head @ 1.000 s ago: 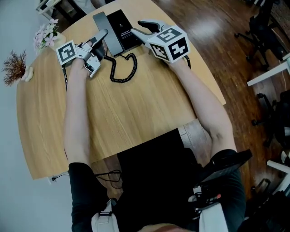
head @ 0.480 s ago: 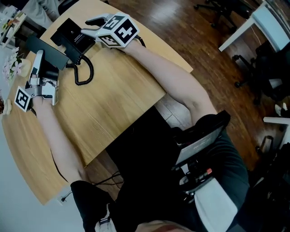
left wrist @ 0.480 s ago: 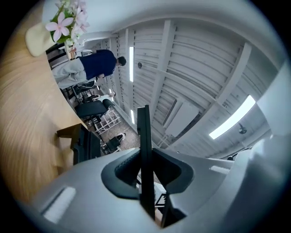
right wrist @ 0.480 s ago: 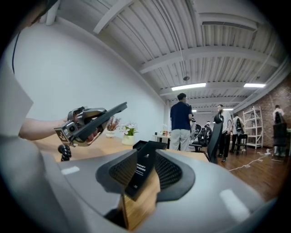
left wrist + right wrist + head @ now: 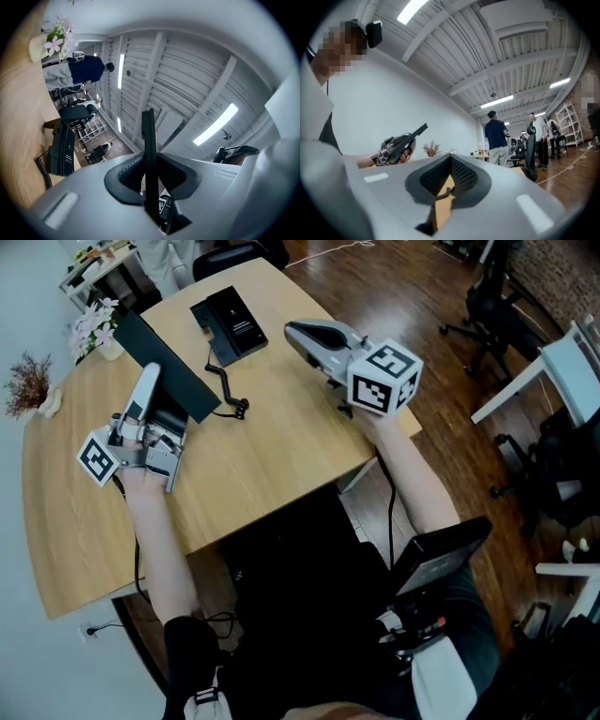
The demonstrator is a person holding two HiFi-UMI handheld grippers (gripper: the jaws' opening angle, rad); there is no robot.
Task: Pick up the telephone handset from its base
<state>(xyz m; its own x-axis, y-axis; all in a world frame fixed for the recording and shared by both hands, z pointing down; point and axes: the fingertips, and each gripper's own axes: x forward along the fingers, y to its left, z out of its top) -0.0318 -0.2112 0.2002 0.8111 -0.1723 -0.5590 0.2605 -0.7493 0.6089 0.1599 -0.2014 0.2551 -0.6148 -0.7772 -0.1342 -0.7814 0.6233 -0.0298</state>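
**Head view:** left gripper [image 5: 148,381] clamped on handset [image 5: 187,388], held off base [image 5: 230,322]. Cord [image 5: 228,390] trails between them. Pickup judged essentially done. Next move calls for steady hold, no strain on cord. Right gripper [image 5: 295,332] aloft near base, carrying nothing. Vase [image 5: 111,346] at far edge of table [image 5: 281,446] holds flowers [image 5: 92,317].

**Left gripper view:** handset edge-on between pads, gripped.

**Right gripper view:** jaws clenched together, empty.

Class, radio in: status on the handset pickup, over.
Left gripper clamped on handset, clear of base, cord trailing. Right gripper just closed, empty, above table. Nothing in the way.
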